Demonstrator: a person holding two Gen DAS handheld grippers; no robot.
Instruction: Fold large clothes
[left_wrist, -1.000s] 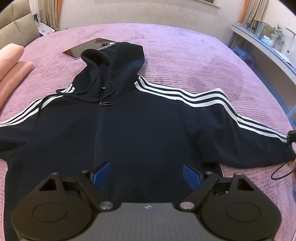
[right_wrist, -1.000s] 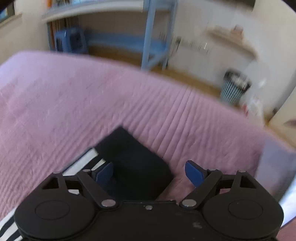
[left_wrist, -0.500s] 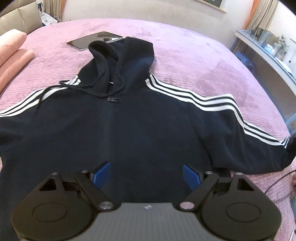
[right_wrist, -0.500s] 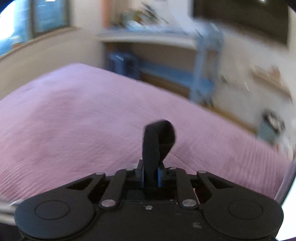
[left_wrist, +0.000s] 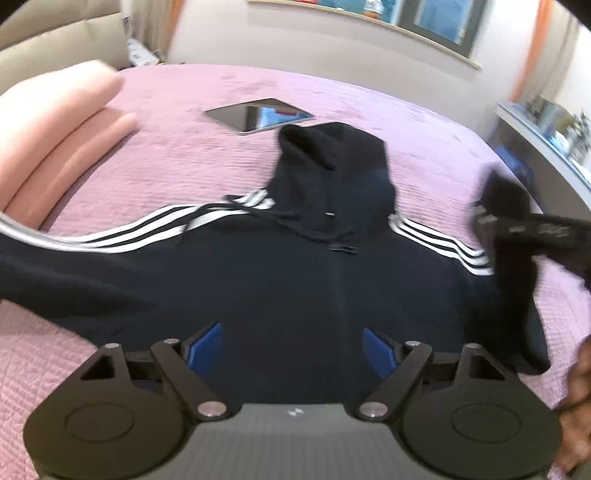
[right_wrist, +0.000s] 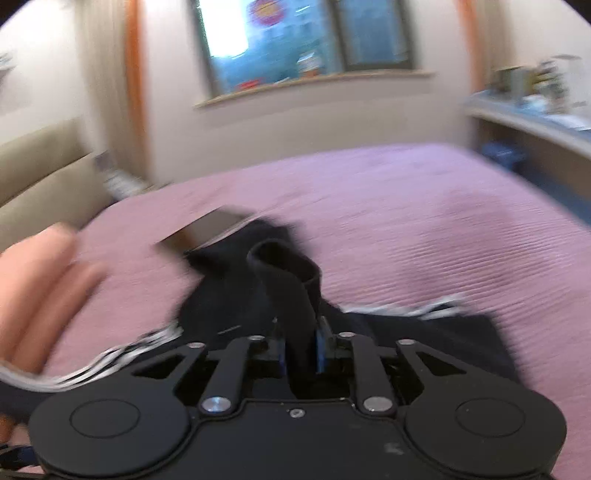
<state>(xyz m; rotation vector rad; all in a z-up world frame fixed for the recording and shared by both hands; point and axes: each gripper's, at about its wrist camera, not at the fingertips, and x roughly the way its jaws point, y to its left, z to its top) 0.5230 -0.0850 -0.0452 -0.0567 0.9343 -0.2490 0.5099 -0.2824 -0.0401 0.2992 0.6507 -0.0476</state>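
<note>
Left wrist: hoodie (left_wrist: 295, 280) lies lengthwise, hood pointing away.

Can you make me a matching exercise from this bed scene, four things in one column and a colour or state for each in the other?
Things:
1. hoodie
2. tablet
3. right hand-held gripper
4. folded blanket

Colour or state:
A. pink, at the bed's edge
B. clamped on a black cuff
C. black with white stripes, spread flat
D. dark screen up, beside the hood

Pairs: 1-C, 2-D, 3-B, 4-A
</note>
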